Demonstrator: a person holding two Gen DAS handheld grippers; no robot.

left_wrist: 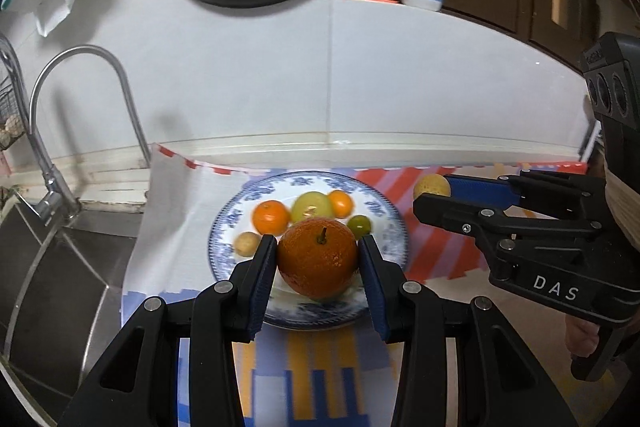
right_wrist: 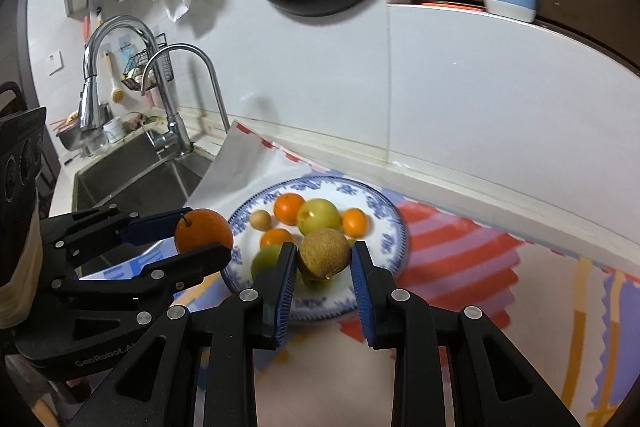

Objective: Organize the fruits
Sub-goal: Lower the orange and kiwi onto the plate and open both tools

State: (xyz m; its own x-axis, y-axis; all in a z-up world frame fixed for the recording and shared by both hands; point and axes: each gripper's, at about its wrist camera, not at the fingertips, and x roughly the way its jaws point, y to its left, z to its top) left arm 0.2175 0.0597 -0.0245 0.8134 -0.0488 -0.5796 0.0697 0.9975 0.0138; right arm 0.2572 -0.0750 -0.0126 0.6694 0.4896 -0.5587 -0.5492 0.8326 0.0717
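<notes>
A kitchen counter runs along a white tiled wall, with a sink (right_wrist: 132, 171) and curved tap (right_wrist: 180, 95) at about ten o'clock in the right wrist view and a patterned cloth (right_wrist: 460, 247) spread under a blue-and-white plate (right_wrist: 384, 223) near the centre.

The plate carries several small fruits: two little oranges, a pale green fruit (right_wrist: 319, 215) between them, a small tan one at its nine o'clock side, and more green partly hidden behind the tongs.

The left gripper (left_wrist: 317, 259) is closed onto a large orange (left_wrist: 317, 257), its blue pads pressed to the fruit's sides at three and nine o'clock, stem facing up. In the right wrist view that orange hangs off the plate's eight o'clock edge, apparently lifted clear of it.

The right gripper (right_wrist: 323, 259) holds a brown, rough-skinned round fruit (right_wrist: 323, 251) above the plate's six o'clock portion; the left finger touches it, while the right finger looks only just at its skin (contact there is hard to confirm). Both tongs stand at a medium opening, set by the fruit between them.

By my judgement the orange is firm, moderately heavy and slightly dimpled, so the pads should hold well across its widest girth; squeezing harder would only bruise it. The brown fruit seems lighter with a dry, grippy skin, but being round it could roll out if held off its middle. The plate is ceramic and would chip, so fruit should be set down gently.
</notes>
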